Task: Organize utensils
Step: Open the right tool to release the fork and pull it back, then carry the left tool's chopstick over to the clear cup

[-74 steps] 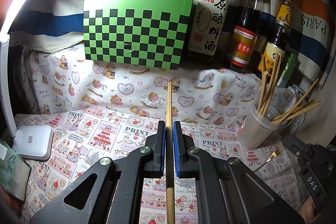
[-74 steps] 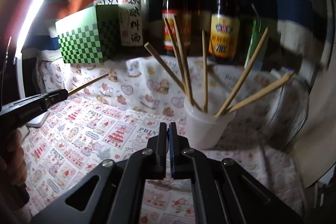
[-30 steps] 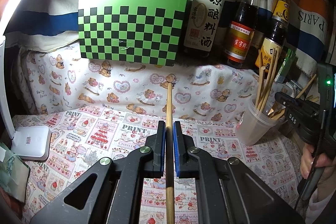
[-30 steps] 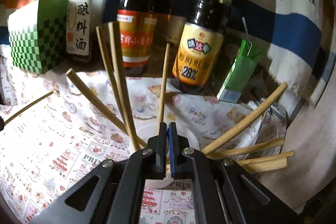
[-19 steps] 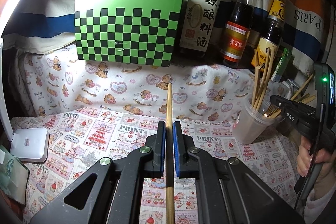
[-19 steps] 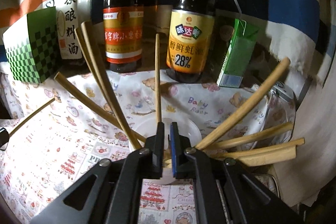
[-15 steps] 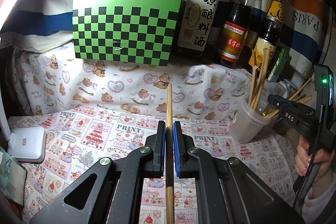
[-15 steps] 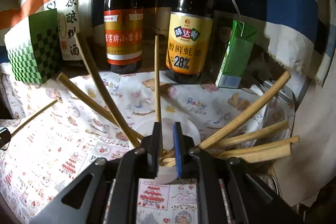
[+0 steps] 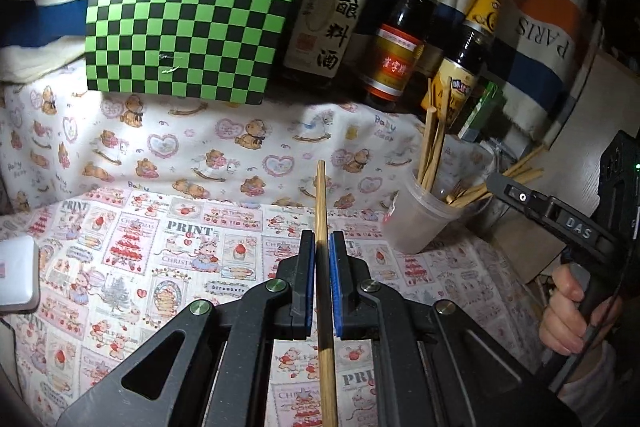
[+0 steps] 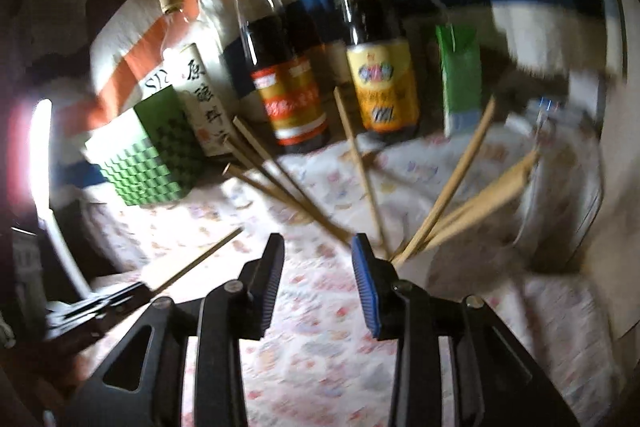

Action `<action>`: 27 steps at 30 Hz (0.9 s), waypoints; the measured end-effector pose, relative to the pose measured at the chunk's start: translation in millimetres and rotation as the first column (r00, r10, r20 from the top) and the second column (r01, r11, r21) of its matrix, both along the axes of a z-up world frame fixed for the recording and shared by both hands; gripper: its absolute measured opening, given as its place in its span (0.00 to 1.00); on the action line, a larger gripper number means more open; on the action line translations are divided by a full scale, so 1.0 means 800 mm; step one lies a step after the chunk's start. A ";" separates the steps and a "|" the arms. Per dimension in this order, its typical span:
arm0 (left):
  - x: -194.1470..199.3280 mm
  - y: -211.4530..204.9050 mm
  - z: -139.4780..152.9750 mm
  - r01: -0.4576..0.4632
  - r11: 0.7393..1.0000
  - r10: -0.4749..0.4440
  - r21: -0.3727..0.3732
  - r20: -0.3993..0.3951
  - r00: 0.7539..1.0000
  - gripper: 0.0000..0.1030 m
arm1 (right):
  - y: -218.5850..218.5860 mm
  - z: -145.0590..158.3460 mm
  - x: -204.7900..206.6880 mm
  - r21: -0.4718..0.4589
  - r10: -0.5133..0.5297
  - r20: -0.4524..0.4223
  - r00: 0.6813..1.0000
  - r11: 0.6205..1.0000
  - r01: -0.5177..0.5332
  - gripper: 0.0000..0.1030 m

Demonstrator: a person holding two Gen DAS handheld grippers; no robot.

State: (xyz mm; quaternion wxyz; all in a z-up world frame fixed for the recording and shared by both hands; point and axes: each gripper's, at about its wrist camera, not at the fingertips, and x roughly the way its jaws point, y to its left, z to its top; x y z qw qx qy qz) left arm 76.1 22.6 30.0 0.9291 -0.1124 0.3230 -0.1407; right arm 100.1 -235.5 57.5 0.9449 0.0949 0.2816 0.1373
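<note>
Chopstick (image 9: 321,211) clamped mid-shaft in left gripper (image 9: 321,247), pointing forward over tablecloth (image 9: 168,247). Light, stiff, smooth wood, likely pivots: grip near centre. Right gripper (image 10: 318,247) opening, empty, beside plastic cup (image 9: 420,223) of chopsticks.

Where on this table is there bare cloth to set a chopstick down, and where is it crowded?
Free: the printed tablecloth between the checkered box, the white lamp base and the cup. Crowded: the back right, where bottles, a green carton and the cup's splayed chopsticks cluster.
</note>
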 end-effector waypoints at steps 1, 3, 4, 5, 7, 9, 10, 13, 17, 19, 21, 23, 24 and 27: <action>0.000 -0.003 0.000 0.003 1.000 -0.003 0.018 0.000 1.000 0.06 | 0.000 -0.006 -0.001 0.024 0.007 -0.019 1.000 1.000 -0.006 0.31; 0.002 -0.011 -0.003 0.018 0.998 -0.017 0.057 -0.010 1.000 0.06 | 0.003 -0.014 -0.007 0.031 0.006 -0.033 0.999 0.999 -0.005 0.31; 0.003 -0.016 -0.005 0.019 0.997 -0.018 0.076 -0.019 1.000 0.06 | 0.004 -0.018 -0.009 0.021 0.002 -0.033 0.999 1.000 -0.001 0.31; 0.004 -0.020 -0.008 0.021 0.995 -0.018 0.095 -0.032 0.999 0.06 | 0.005 -0.023 -0.010 0.008 -0.007 -0.030 1.000 1.000 0.007 0.31; 0.009 -0.027 -0.017 0.031 0.990 -0.021 0.136 -0.071 0.997 0.06 | 0.000 -0.033 -0.007 -0.007 -0.022 -0.029 0.999 1.000 0.022 0.31; 0.015 -0.035 -0.028 0.035 0.984 -0.016 0.174 -0.108 0.994 0.06 | -0.009 -0.040 -0.006 -0.006 -0.033 -0.035 0.999 0.999 0.033 0.32; 0.016 -0.038 -0.031 0.038 0.981 -0.016 0.190 -0.115 0.993 0.06 | -0.012 -0.042 -0.005 -0.003 -0.035 -0.038 0.999 0.999 0.035 0.31; 0.018 -0.044 -0.039 0.022 0.972 0.006 0.234 -0.119 0.993 0.06 | -0.025 -0.056 -0.003 0.010 -0.042 -0.054 0.998 0.999 0.043 0.31; 0.019 -0.044 -0.042 0.015 0.969 0.014 0.246 -0.117 0.993 0.06 | -0.042 -0.072 -0.001 0.031 -0.046 -0.071 0.996 0.998 0.049 0.32; 0.021 -0.046 -0.045 0.013 0.964 0.019 0.265 -0.117 0.993 0.06 | -0.048 -0.080 0.000 0.037 -0.044 -0.077 0.996 0.998 0.047 0.32; 0.025 -0.046 -0.048 0.011 0.960 0.024 0.279 -0.119 0.993 0.07 | -0.055 -0.086 -0.002 0.029 -0.039 -0.082 0.996 0.999 0.042 0.31; 0.034 -0.047 -0.053 0.028 0.965 0.011 0.262 -0.148 0.989 0.11 | -0.061 -0.089 -0.006 0.009 -0.034 -0.075 0.997 0.999 0.034 0.31; 0.039 -0.047 -0.055 0.032 0.966 0.012 0.257 -0.165 0.986 0.13 | -0.064 -0.089 -0.008 -0.005 -0.031 -0.066 0.997 1.000 0.031 0.32; 0.060 -0.062 -0.064 0.041 0.952 0.024 0.303 -0.208 0.978 0.15 | -0.072 -0.089 -0.014 -0.026 -0.038 -0.036 0.999 0.999 0.037 0.32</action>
